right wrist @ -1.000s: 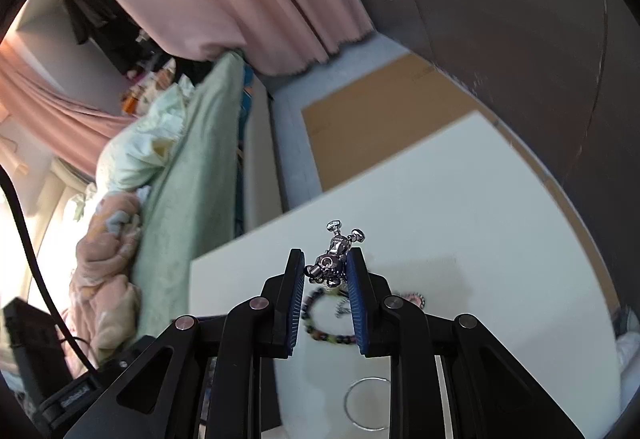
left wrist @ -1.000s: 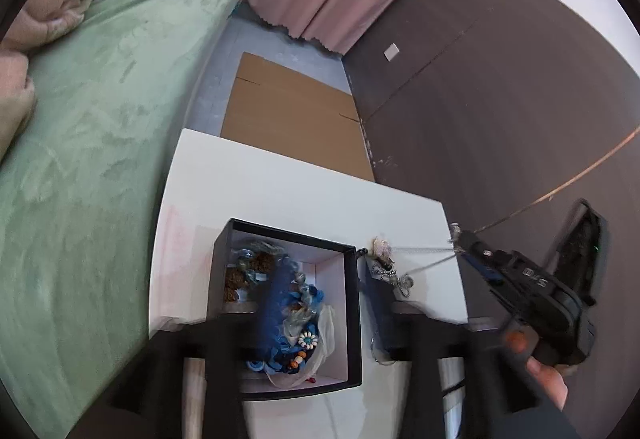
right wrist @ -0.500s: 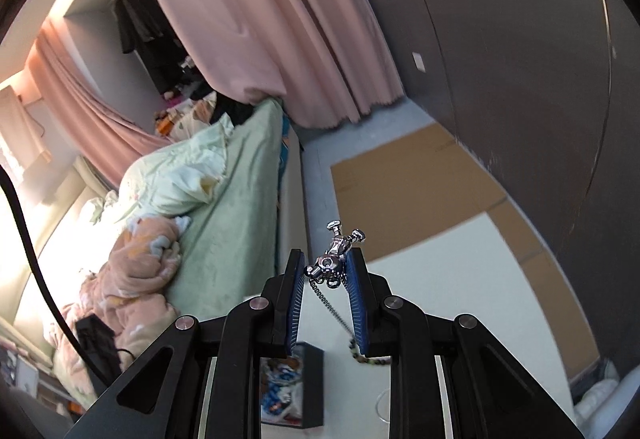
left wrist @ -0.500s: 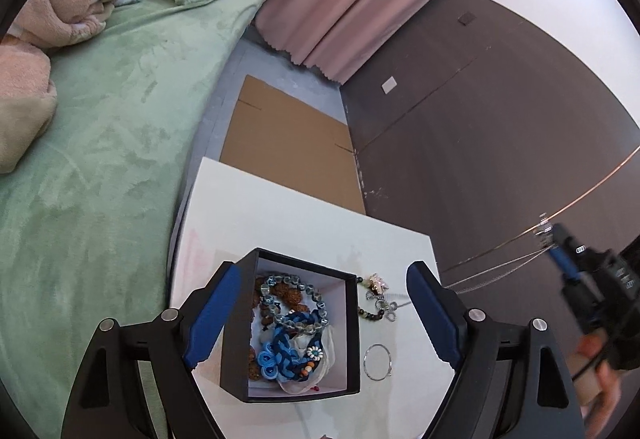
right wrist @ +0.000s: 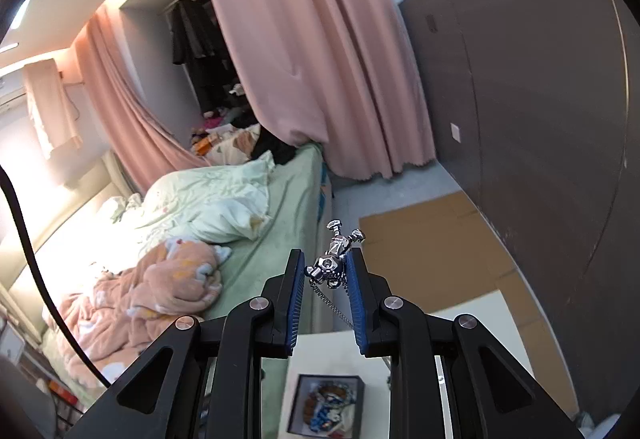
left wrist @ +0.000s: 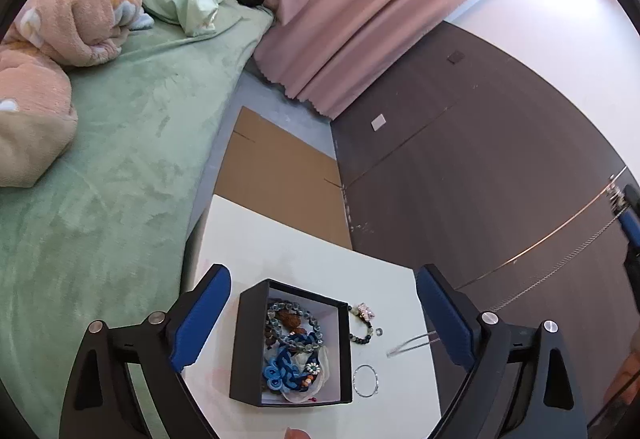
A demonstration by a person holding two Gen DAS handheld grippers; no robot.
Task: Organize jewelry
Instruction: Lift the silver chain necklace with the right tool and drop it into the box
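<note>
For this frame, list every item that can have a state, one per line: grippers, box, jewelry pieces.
Left gripper: open, empty, above the box.
Right gripper: shut on the silver pendant, raised high.
Chain: hanging taut from the pendant down to the table.
Black box: lidless, holding bracelets.
Beaded bracelet: on the table beside the box.
Silver ring: flat on the table.

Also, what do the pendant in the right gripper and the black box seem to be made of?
Pendant: likely polished metal, since it is silver with bright mirror-like highlights and hangs on a fine chain. Box: probably matte black cardboard with a white lining; its thin, straight walls show no gloss.
</note>
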